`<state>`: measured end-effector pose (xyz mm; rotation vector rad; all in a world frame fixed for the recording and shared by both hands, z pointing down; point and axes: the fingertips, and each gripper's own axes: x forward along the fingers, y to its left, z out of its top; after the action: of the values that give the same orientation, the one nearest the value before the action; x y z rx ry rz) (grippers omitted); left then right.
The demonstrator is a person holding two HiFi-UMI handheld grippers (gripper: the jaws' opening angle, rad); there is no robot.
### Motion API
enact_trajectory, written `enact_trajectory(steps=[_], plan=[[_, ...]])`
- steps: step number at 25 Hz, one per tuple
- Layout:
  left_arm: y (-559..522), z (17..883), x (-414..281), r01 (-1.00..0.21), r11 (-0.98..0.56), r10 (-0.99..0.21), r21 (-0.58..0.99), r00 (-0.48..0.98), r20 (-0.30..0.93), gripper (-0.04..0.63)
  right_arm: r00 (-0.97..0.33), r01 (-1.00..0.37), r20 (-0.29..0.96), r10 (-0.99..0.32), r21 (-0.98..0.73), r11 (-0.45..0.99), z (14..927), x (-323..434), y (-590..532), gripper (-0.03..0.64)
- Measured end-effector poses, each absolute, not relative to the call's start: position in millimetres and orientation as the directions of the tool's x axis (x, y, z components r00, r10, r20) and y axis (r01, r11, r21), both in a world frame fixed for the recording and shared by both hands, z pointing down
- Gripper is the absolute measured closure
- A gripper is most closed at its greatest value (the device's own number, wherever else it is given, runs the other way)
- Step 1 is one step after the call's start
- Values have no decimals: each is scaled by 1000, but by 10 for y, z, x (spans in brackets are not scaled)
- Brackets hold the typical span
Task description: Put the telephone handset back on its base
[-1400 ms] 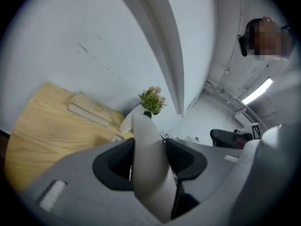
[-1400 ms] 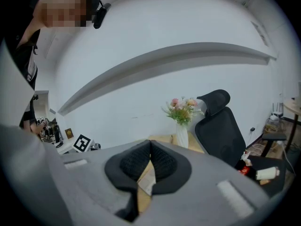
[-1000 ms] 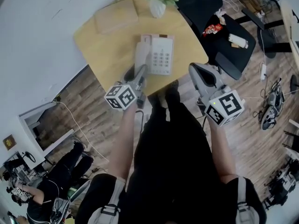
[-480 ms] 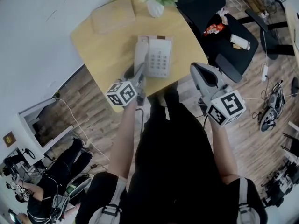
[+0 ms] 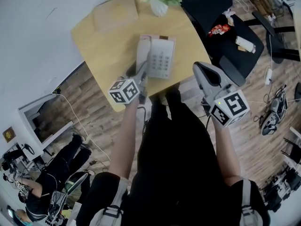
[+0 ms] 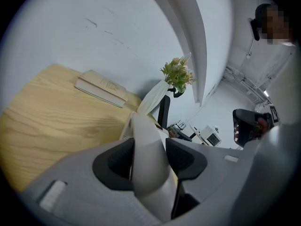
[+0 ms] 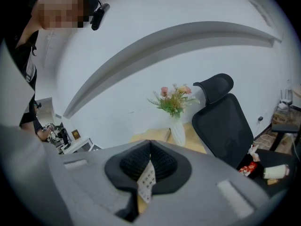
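Observation:
The pale telephone base (image 5: pixel 161 56) with its keypad lies on the round wooden table (image 5: pixel 103 46). The grey-white handset (image 5: pixel 142 51) runs along the base's left side; whether it rests fully in the cradle I cannot tell. My left gripper (image 5: pixel 138 75) is at the handset's near end. In the left gripper view the handset (image 6: pixel 146 168) fills the gap between the jaws, and the left gripper (image 6: pixel 148 149) is shut on it. My right gripper (image 5: pixel 198 68) hovers off the table's right edge, jaws together and holding nothing; the right gripper (image 7: pixel 149 144) view shows its pads meeting.
A tan book (image 5: pixel 115 12) and a white vase of flowers (image 5: pixel 160 6) sit at the table's far side. A black office chair (image 5: pixel 225 36) with a snack packet (image 5: pixel 219 29) stands to the right. A person (image 5: pixel 51 182) sits at lower left.
My left gripper has edged slightly toward the phone with the handset still in it. The right gripper has hardly moved.

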<state>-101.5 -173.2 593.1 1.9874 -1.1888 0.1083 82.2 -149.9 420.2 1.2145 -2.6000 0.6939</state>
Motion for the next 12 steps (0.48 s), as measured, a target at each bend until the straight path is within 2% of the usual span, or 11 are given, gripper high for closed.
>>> enact_trajectory(steps=[12], plan=[[-1849,6003,-973,-809,-250,-701,531,530,477,379,-680,-733,350,-644,-352,582,4258,849,-1623,614]])
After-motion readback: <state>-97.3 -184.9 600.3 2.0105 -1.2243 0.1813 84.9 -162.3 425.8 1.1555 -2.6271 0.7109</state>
